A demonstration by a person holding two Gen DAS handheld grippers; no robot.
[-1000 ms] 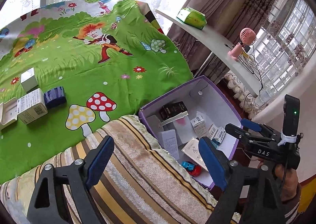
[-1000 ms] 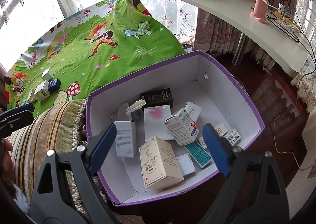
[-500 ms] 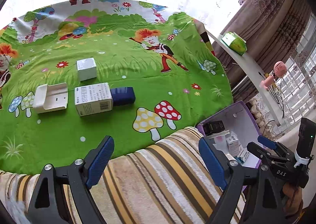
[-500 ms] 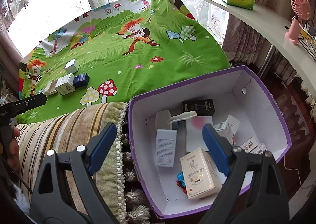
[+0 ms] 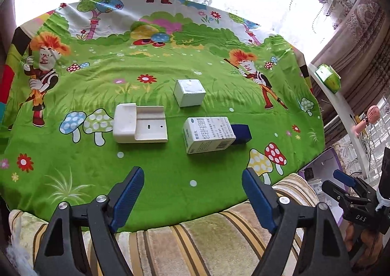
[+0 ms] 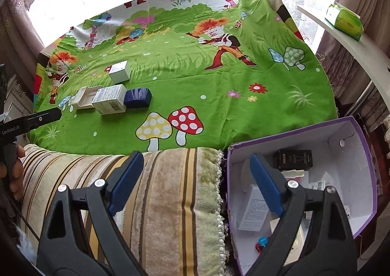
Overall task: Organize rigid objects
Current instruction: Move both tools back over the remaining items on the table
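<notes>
Left gripper (image 5: 192, 193) spread wide, holding nothing — black plastic arms tipped with ribbed blue pads (image 5: 128, 192), poised over the near edge of a green cartoon-print cloth (image 5: 170, 166) with mushrooms and flowers. Right gripper (image 6: 195, 179) likewise wide apart and empty, above a plush striped cushion (image 6: 156, 193) in beige and brown, beside a purple-rimmed cardboard box (image 6: 365, 154) with white inner walls.

On the cloth, ahead of the left gripper: a white moulded plastic holder (image 5: 140, 123), flat with a raised block at one end; a white printed carton (image 5: 208, 134) lying on its side, barcode facing forward; a small dark blue box (image 5: 241, 133) touching the carton's right end; a white cube-shaped box (image 5: 189, 92) farther back, apart from the others. Inside the purple box: a black carton (image 6: 295, 159), a tall white carton (image 6: 253, 210), a small red-and-blue toy (image 6: 262, 243).

Compared with a second ago, left view swung away from the purple box toward the four items, now centred; right view shifted from looking down into the box to straddling cushion and box edge.
</notes>
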